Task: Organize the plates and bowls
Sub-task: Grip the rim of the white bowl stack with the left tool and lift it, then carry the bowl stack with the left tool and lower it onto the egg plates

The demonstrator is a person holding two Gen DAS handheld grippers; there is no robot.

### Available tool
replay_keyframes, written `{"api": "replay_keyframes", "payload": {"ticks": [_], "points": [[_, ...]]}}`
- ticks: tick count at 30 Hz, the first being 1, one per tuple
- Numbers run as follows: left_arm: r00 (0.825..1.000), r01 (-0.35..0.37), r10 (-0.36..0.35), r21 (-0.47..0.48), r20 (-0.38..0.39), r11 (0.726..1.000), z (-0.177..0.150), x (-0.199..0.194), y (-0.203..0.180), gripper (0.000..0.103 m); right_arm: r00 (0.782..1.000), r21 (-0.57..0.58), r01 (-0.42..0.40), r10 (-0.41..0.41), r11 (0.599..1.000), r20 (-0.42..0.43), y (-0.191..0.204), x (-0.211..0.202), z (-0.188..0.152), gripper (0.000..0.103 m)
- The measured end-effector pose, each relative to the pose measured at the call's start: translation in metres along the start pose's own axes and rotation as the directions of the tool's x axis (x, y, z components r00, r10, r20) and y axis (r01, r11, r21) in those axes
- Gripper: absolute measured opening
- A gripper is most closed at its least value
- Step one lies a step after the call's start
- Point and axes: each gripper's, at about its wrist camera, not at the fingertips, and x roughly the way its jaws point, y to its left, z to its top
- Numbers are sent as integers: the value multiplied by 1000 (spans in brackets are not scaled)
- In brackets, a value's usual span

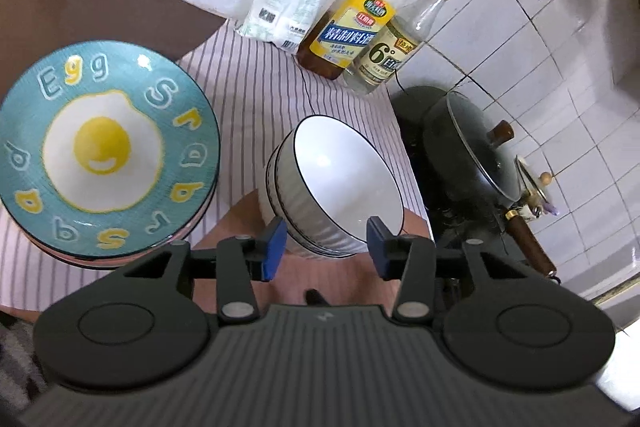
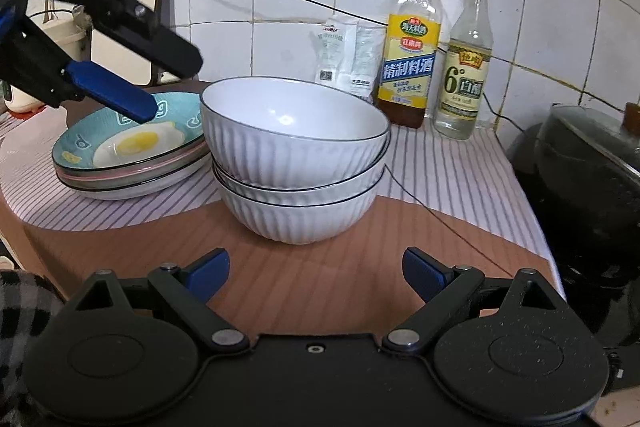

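A teal plate with a fried-egg picture (image 1: 104, 147) tops a stack of plates (image 2: 132, 171) on the striped cloth. Right of it, three white ribbed bowls (image 2: 296, 163) sit nested, the top one tilted. My left gripper (image 1: 326, 247) is open with nothing between its blue pads; the bowl stack (image 1: 340, 179) lies just beyond them. In the right wrist view its blue finger (image 2: 116, 93) hovers over the teal plate. My right gripper (image 2: 318, 269) is open wide over the wooden tabletop, just in front of the bowls, holding nothing.
Two bottles (image 2: 412, 55) (image 2: 464, 67) and a white bag (image 2: 344, 55) stand against the tiled wall. A dark pot with a glass lid (image 1: 468, 143) is close on the right. A thin black cable (image 2: 432, 211) crosses the cloth. A checked sleeve (image 2: 20, 307) is at lower left.
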Motion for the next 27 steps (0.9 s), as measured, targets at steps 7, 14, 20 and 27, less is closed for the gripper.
{"api": "replay_keyframes", "payload": {"ticks": [7, 14, 20, 27], "points": [[992, -13, 2, -85, -125, 996, 11, 41, 8, 52, 999, 5, -35, 35, 999, 26, -5, 26, 2, 96], [980, -73, 56, -87, -189, 993, 24, 72, 12, 52, 999, 22, -45, 45, 999, 31, -8, 44, 5, 96], [975, -98, 81, -74, -205, 992, 32, 86, 15, 50, 997, 30, -61, 60, 998, 42, -10, 50, 7, 97], [970, -128, 112, -63, -217, 990, 35, 94, 18, 39, 997, 18, -70, 70, 997, 28, -9, 53, 12, 97]]}}
